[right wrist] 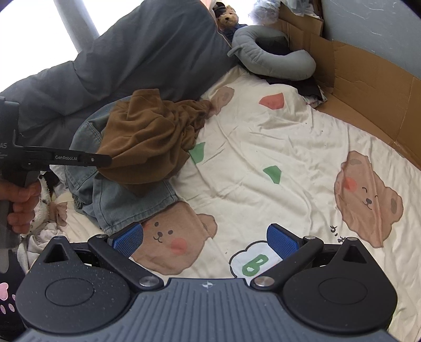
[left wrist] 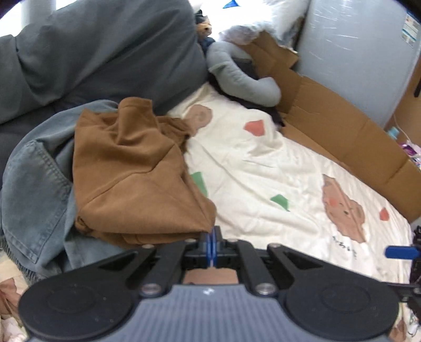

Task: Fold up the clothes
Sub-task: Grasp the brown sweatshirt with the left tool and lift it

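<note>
A crumpled brown garment (right wrist: 150,139) lies heaped on pale blue jeans (right wrist: 121,200) at the left side of a bed, whose cream sheet (right wrist: 263,147) is printed with bears. The left gripper (left wrist: 212,236) is pressed together, pinching the garment's near corner. The right gripper (right wrist: 206,242) hovers over the sheet, fingers spread wide — holding nothing. A grey duvet (right wrist: 147,52) and cardboard (right wrist: 368,86) border the bed.

likely a home bedroom: bear-print bedsheet (right wrist: 263,147), grey duvet (right wrist: 147,52), teddy bear (right wrist: 228,15).
</note>
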Available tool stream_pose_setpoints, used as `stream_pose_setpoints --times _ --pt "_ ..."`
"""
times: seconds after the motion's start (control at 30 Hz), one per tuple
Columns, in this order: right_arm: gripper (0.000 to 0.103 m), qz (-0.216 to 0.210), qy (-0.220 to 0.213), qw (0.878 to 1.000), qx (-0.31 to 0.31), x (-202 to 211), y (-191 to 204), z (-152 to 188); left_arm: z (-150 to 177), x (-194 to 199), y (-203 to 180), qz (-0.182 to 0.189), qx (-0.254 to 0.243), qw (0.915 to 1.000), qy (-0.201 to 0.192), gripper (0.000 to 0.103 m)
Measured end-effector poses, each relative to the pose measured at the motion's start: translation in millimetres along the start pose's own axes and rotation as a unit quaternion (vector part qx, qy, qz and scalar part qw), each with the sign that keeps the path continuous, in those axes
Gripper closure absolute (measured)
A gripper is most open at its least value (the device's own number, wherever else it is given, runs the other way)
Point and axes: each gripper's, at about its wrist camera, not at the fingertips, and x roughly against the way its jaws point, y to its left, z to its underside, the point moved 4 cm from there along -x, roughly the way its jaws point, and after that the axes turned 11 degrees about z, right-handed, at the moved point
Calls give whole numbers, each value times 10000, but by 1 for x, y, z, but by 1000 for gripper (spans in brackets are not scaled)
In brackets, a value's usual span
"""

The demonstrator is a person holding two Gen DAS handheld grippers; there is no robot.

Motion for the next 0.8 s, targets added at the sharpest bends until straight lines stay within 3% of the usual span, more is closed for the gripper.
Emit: stream_pose_setpoints --times 0.13,0.33,0.43,0.6,0.73,0.8 --pt "10 -82 -43 9999 50 3 7 -1 0 -3 -25 147 -57 9998 82 102" --pt "11 -252 -165 9993 226 9 22 -1 6 -1 -61 555 -80 9983 154 102" --pt "18 -304 -260 9988 265 12 25 -3 7 0 -79 757 -120 9969 192 102" --pt "20 -369 -415 9980 317 17 28 -4 9 5 -103 1047 -174 9940 262 102" --pt "35 -421 -538 9970 359 21 31 -5 10 9 -114 1208 -148 9922 280 102" --pt "37 -447 -600 9965 381 24 32 -6 9 10 -118 1331 -101 9907 273 102"
